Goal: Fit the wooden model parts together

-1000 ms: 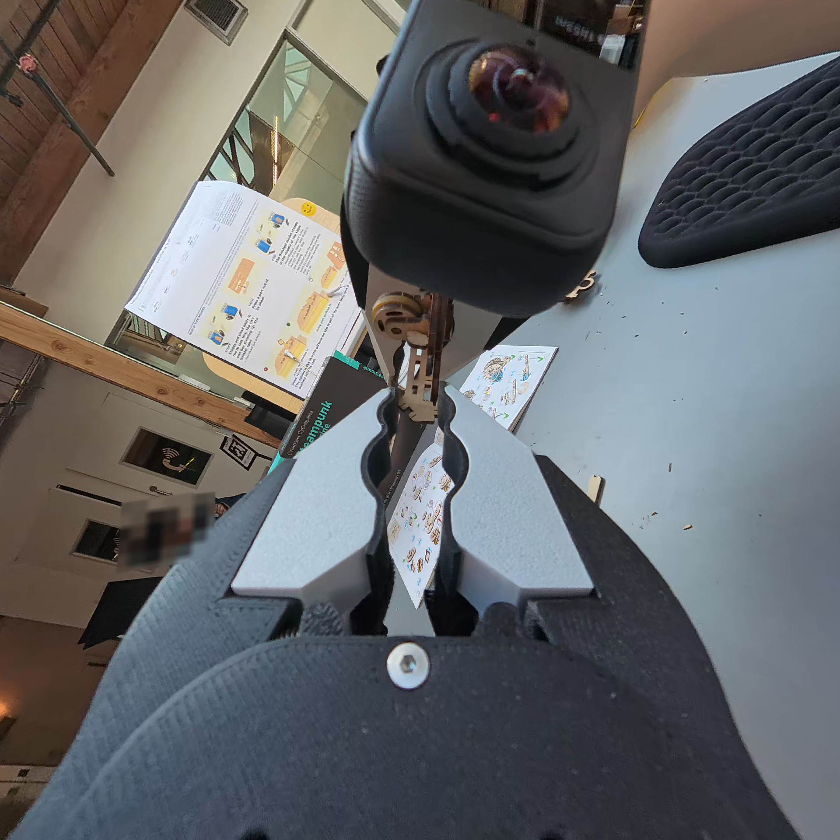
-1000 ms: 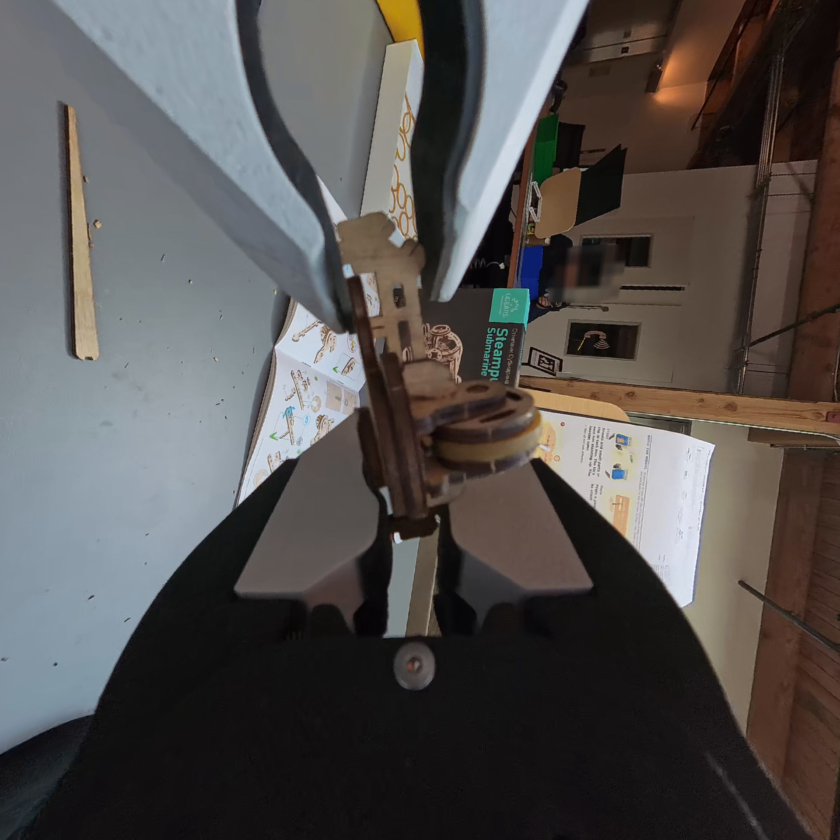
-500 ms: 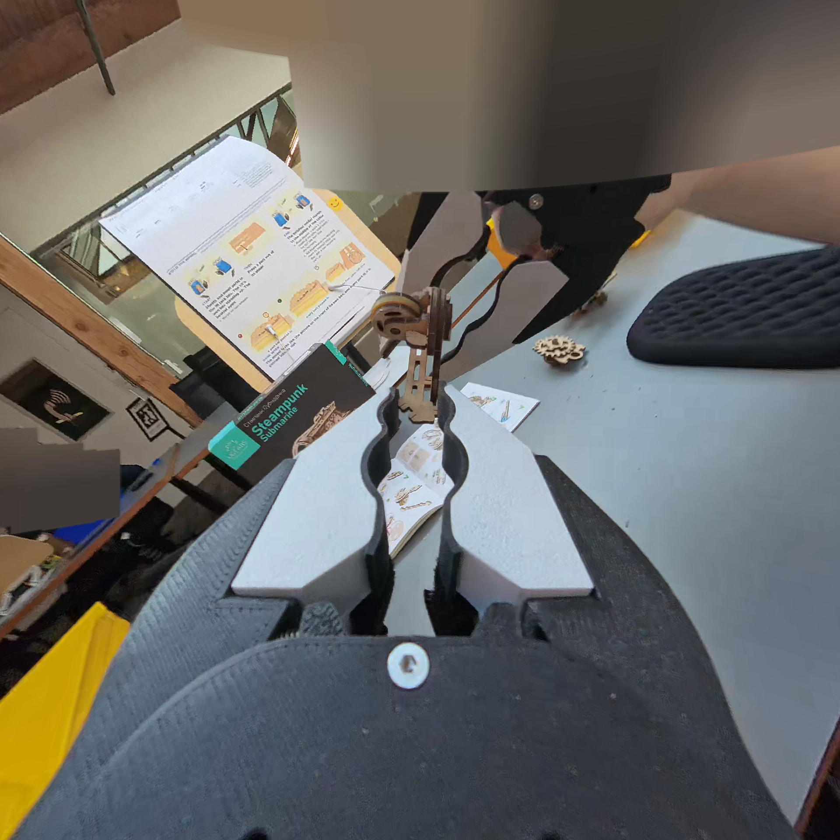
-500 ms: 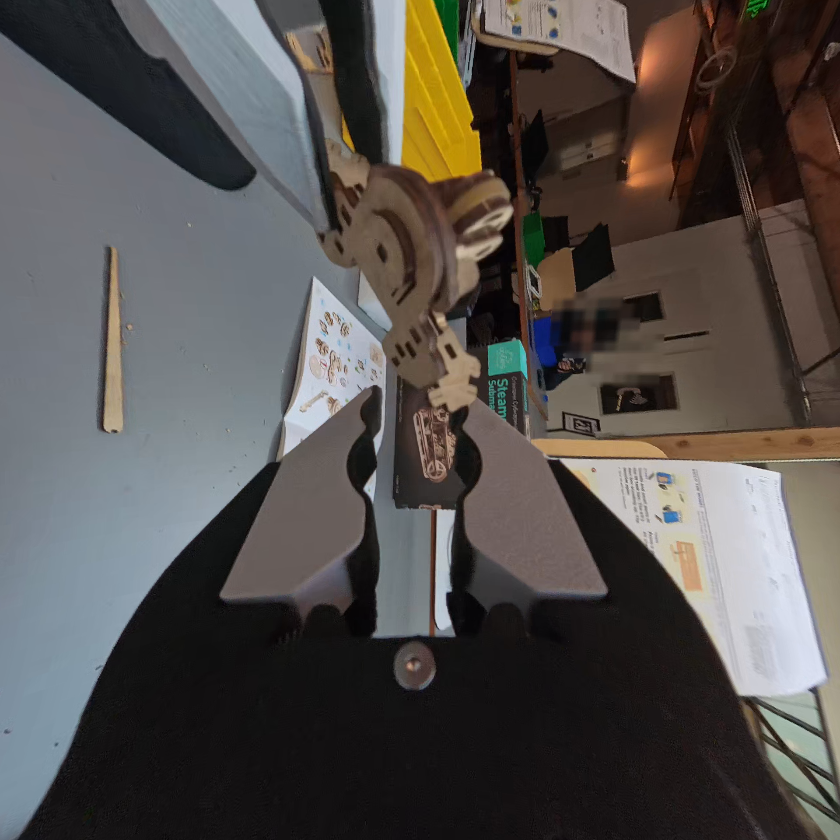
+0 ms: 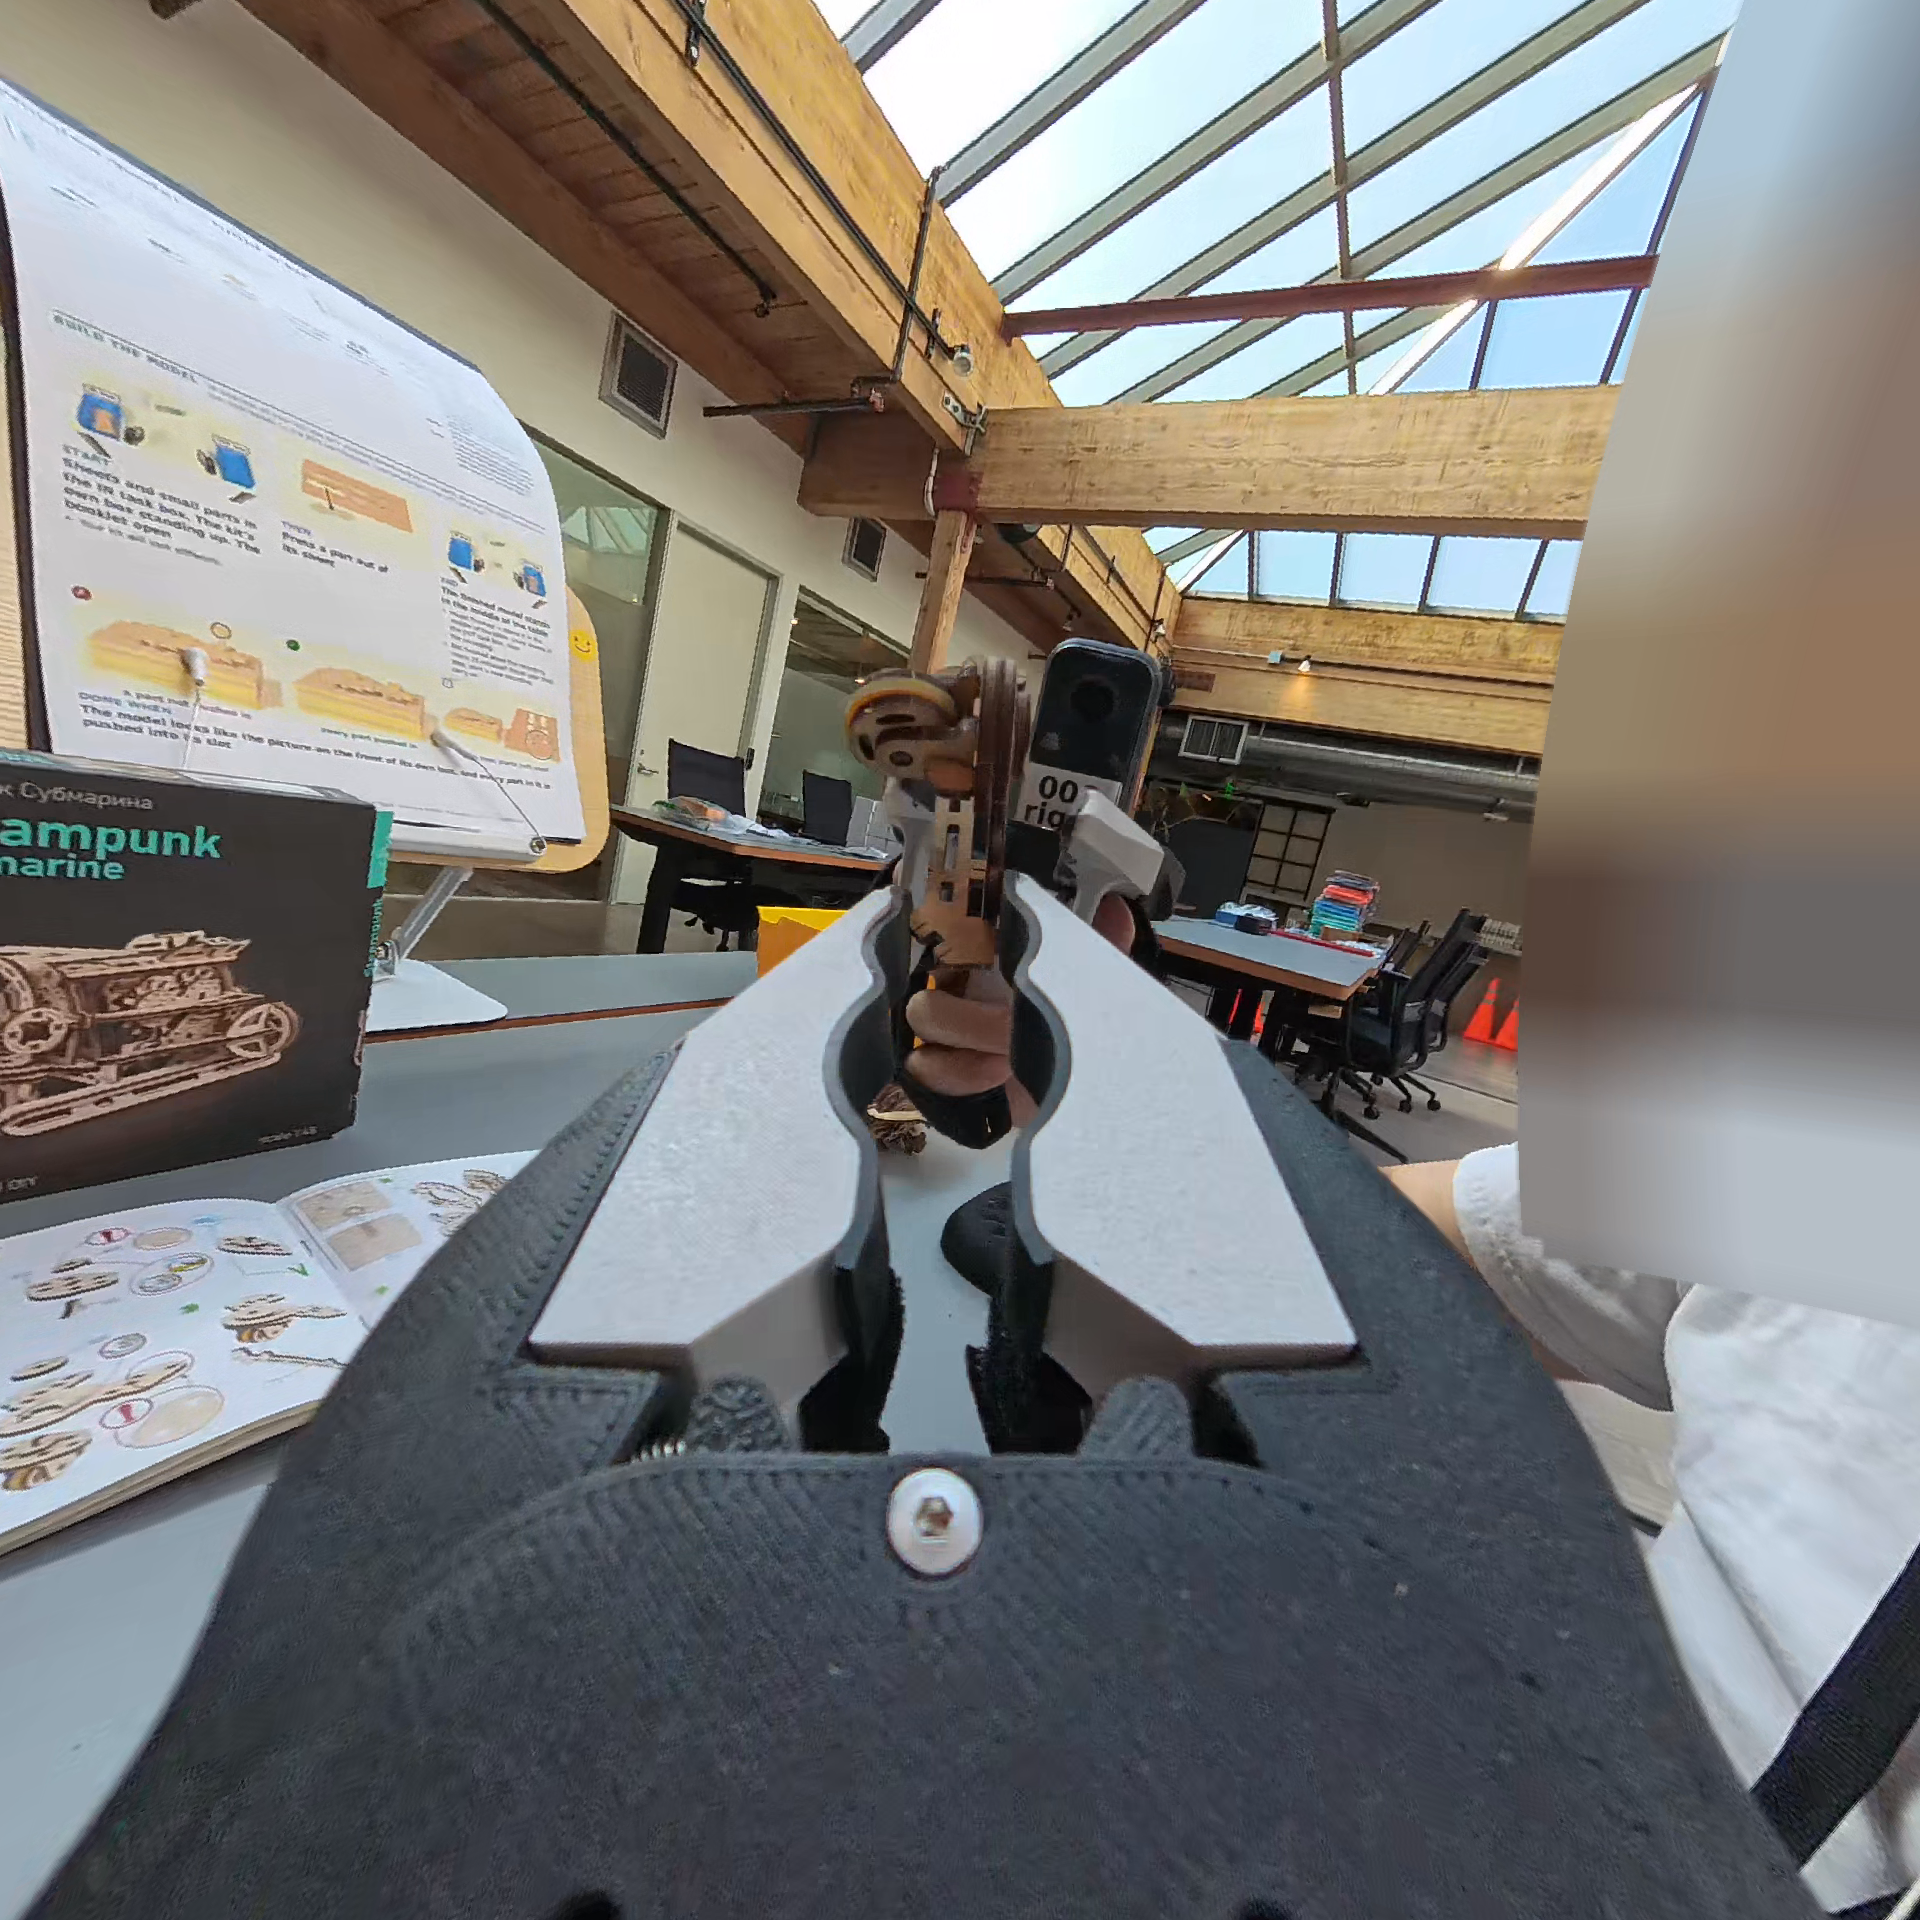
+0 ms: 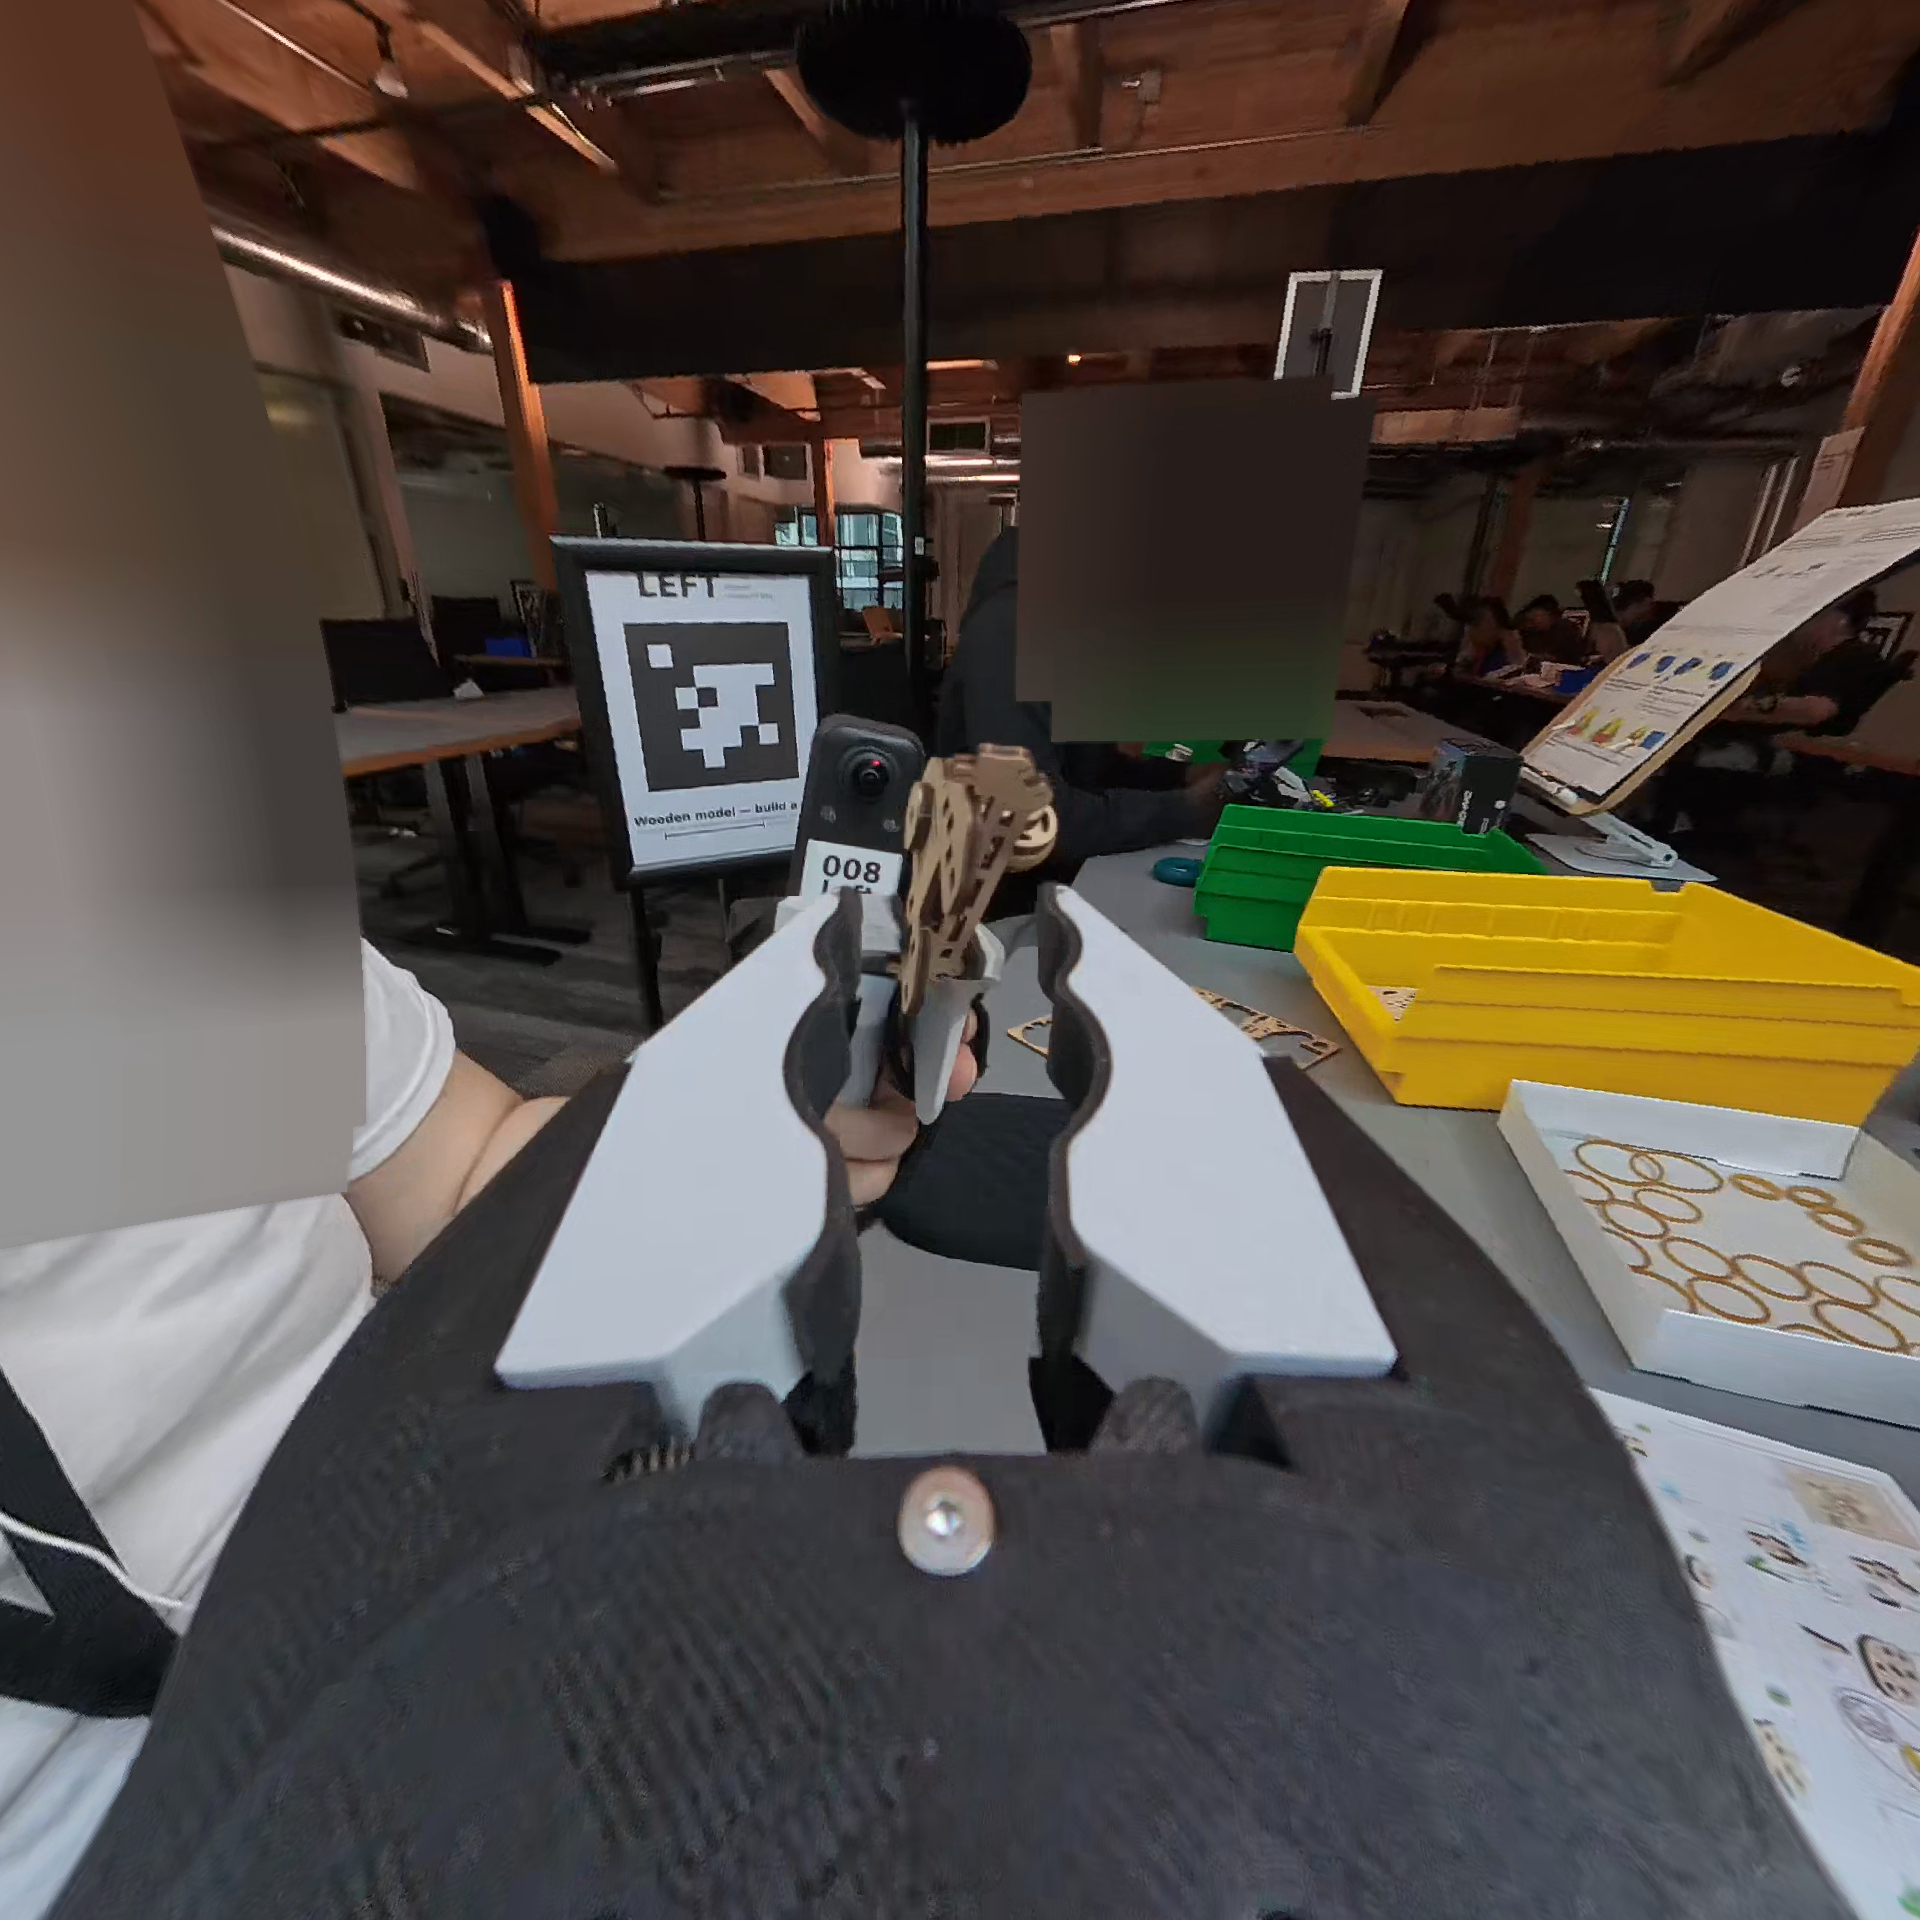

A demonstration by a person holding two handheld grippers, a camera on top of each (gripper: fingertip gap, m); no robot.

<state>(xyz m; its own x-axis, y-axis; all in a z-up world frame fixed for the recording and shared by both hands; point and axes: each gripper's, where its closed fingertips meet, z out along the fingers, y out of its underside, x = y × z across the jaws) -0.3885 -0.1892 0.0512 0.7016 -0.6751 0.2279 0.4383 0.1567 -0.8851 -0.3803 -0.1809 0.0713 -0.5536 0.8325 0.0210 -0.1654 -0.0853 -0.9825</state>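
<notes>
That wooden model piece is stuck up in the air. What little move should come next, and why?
Probably bring the open right gripper forward to steady the wooden assembly. The left gripper pinches only its lower end, and the right fingers are empty and apart. No loose part is held yet, so fitting cannot start.

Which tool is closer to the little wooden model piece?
Left. The left tool is shut on the wooden model piece, pinching its bottom end. The right tool is open and holds nothing; it faces the piece from across a gap.
</notes>
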